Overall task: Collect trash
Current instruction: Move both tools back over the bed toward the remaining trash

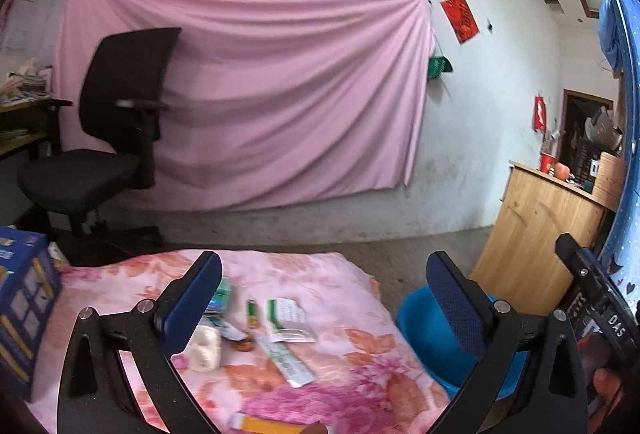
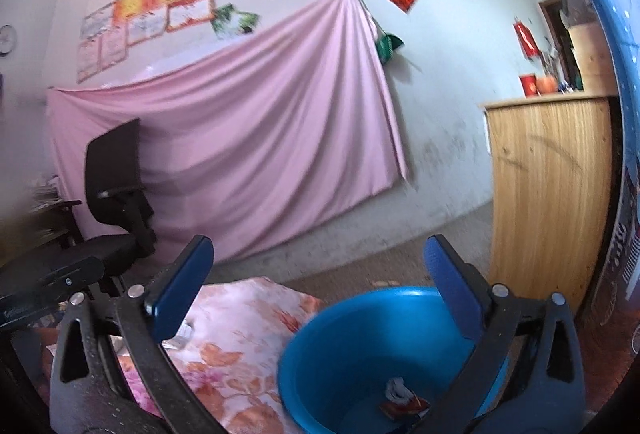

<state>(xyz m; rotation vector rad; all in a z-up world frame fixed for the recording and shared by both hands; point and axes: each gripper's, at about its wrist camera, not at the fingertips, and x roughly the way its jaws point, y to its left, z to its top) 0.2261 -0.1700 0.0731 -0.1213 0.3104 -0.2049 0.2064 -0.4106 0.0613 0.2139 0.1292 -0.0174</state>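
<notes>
Below right gripper (image 2: 318,284): wrapper (image 2: 402,400) inside bucket (image 2: 320,366).

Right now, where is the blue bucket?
The blue bucket sits low in the right wrist view, on the floor right of the floral-covered table and left of the wooden cabinet, with some trash inside.

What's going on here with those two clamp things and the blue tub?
A person is clearing litter off a flowered cloth with two hand-held grippers. Both the left gripper and the right gripper are open and empty. Wrappers lie on the cloth; a scrap lies in the blue bucket.
</notes>
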